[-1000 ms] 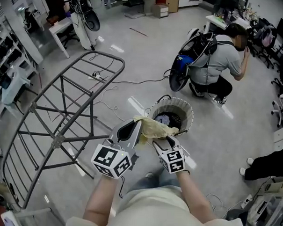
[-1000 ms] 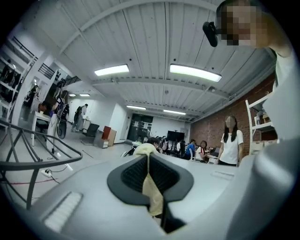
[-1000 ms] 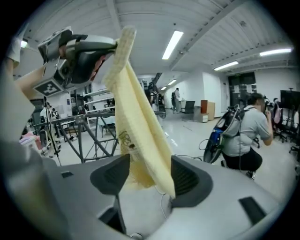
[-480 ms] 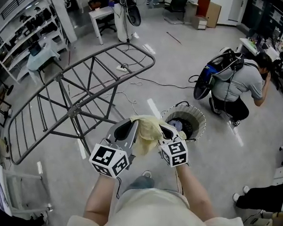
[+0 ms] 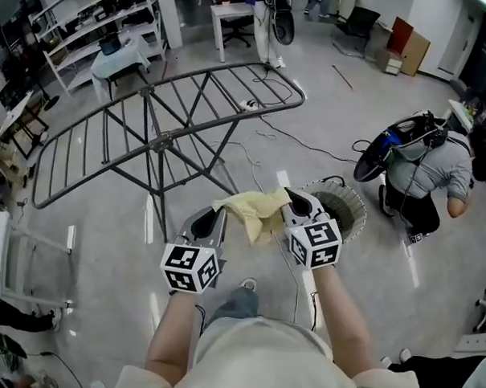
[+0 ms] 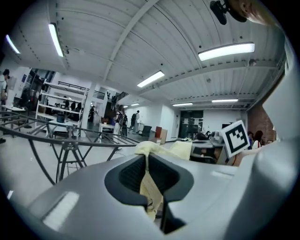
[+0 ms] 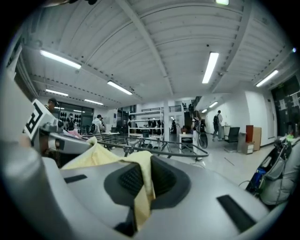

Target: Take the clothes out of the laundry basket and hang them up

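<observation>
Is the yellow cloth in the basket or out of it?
Out. The yellow cloth is held up between the left gripper and right gripper, each shut on an edge, clear of the laundry basket.

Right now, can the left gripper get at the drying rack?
Probably yes: the drying rack stands just ahead of the left gripper, only bare floor between. Both it and the right gripper are shut on the yellow cloth.

The right tool (image 7: 139,180) clamps a yellow cloth (image 7: 105,157) (drying rack (image 7: 161,148) beyond).
</observation>
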Demonstrator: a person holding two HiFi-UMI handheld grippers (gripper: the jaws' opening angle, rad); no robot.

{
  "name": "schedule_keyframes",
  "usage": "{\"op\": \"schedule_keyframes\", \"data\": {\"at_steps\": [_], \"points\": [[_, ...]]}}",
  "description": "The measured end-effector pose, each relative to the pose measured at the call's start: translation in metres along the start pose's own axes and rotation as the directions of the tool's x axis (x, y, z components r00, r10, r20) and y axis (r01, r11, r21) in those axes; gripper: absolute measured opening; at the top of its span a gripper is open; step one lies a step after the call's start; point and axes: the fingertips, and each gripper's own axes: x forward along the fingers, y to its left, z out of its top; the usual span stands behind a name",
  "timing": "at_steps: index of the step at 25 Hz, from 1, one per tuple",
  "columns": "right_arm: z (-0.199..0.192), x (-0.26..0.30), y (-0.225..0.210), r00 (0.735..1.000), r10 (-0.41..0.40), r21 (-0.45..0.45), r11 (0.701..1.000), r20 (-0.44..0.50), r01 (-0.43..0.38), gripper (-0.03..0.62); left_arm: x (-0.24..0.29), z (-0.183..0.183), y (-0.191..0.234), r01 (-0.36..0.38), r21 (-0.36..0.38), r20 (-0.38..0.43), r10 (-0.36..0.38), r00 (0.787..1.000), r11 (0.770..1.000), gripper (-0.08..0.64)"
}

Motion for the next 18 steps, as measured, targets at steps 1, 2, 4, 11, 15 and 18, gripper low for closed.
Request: {"op": "schedule_keyframes", "data": {"at_steps": [1,2,4,11,15,18], "points": [[0.010,0.001,0.006,1.000,0.016,-0.013,1.000,0.012,-0.016,0.011,-0.008,-0.005,0.003,-0.020,-0.011,-0.005,0.020,1.000,1.000,0.018],[0.019,0.001,0.012,0.999,0.032,-0.024,0.999,0.026,-0.031,0.011,-0.017,-0.010,0.005,-0.038,-0.021,-0.009,0.038,0.999,0.999,0.018],[0.039,0.003,0.024,0.997,0.060,-0.047,0.997,0.058,-0.057,0.011,-0.032,-0.019,0.008,-0.069,-0.037,-0.016,0.068,0.998,0.997,0.018],[0.101,0.012,0.068,0.980,0.148,-0.119,0.984,0.135,-0.132,0.011,-0.071,-0.047,0.017,-0.109,-0.095,-0.044,0.105,0.993,0.990,0.109],[0.129,0.024,0.093,0.967,0.188,-0.133,0.977,0.172,-0.166,0.011,-0.089,-0.071,0.030,-0.140,-0.145,-0.072,0.130,0.989,0.980,0.225],[0.151,0.041,0.114,0.955,0.220,-0.152,0.970,0.197,-0.192,0.011,-0.094,-0.095,0.041,-0.145,-0.174,-0.112,0.127,0.986,0.974,0.284]]}}
